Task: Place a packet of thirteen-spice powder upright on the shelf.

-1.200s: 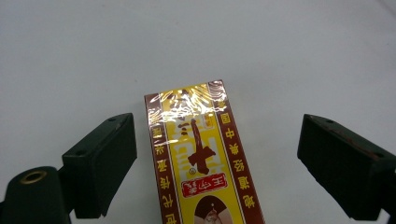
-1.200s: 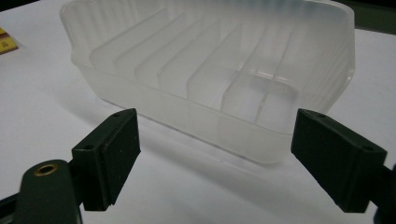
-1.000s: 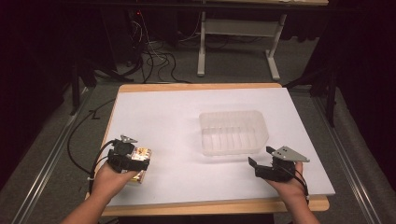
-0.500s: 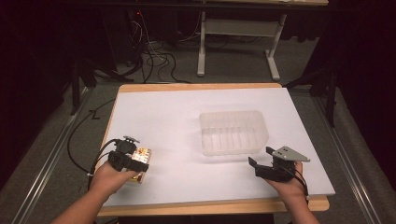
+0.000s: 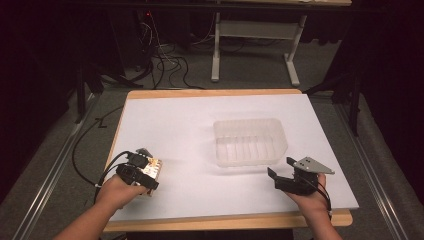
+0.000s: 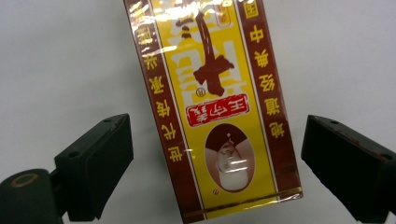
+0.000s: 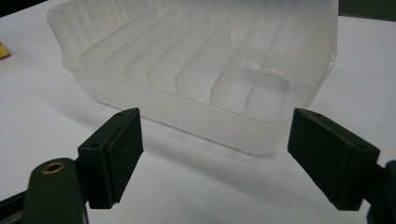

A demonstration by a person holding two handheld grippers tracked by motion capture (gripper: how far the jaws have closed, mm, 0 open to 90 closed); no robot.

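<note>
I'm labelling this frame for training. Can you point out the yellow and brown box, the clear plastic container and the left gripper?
yellow and brown box (image 6: 219,121), left gripper view, its printed front face.
clear plastic container (image 5: 250,142), high view, its ribbed floor.
left gripper (image 6: 215,158), left gripper view, midway between its open jaws.

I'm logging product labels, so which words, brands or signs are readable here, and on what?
Yellow and maroon box, left gripper view: Chinese print, seen upside down.
Big dark-red character: looks like "十", a guess.
Red banner and maroon side columns: too blurred and inverted to quote.
Clear plastic tray: no text.
High view: box print too small.

Yellow-and-maroon packet (image 6: 217,109) flat on white table; clear ribbed tray (image 5: 250,141) mid-table.
</note>
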